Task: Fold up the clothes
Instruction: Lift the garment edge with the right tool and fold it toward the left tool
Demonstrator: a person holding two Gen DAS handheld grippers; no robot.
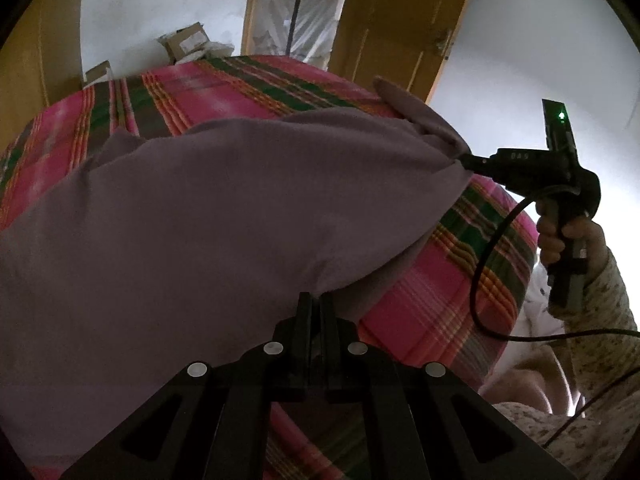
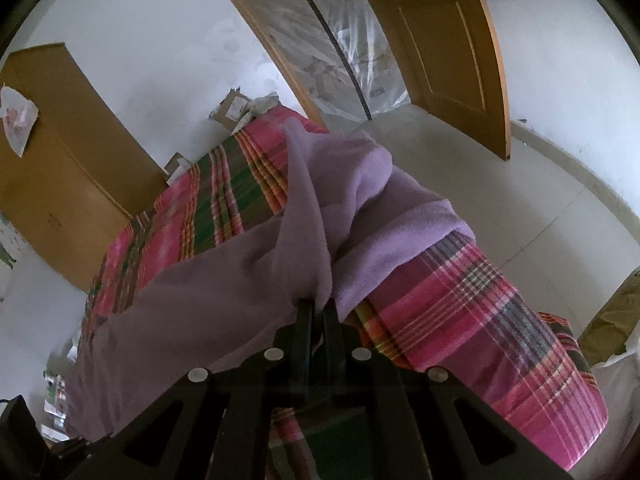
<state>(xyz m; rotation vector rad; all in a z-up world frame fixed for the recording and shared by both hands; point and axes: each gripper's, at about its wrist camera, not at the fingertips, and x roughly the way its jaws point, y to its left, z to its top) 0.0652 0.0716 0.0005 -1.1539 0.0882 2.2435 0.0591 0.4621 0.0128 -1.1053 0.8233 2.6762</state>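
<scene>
A: How much of the lilac garment [image 1: 224, 208] can you see?

B: Not all of it. In the left wrist view it runs off the left edge, and the left tongs [image 1: 316, 304] cover its near hem. The fingertips are buried in the cloth.

A: And the right tongs [image 2: 318, 308]?

B: The same; the fabric bunches over the tips, so the pinched part is hidden.

A: The bed [image 2: 460, 304]?

B: The garment covers its middle, and the near end is cut off at the bottom.

A: The person?

B: Only a hand [image 1: 560, 236] and a patterned sleeve [image 1: 604, 320], cropped at the right edge.

A: Those boxes [image 1: 186, 42] by the wall?

B: Too small to read anything on them.
</scene>
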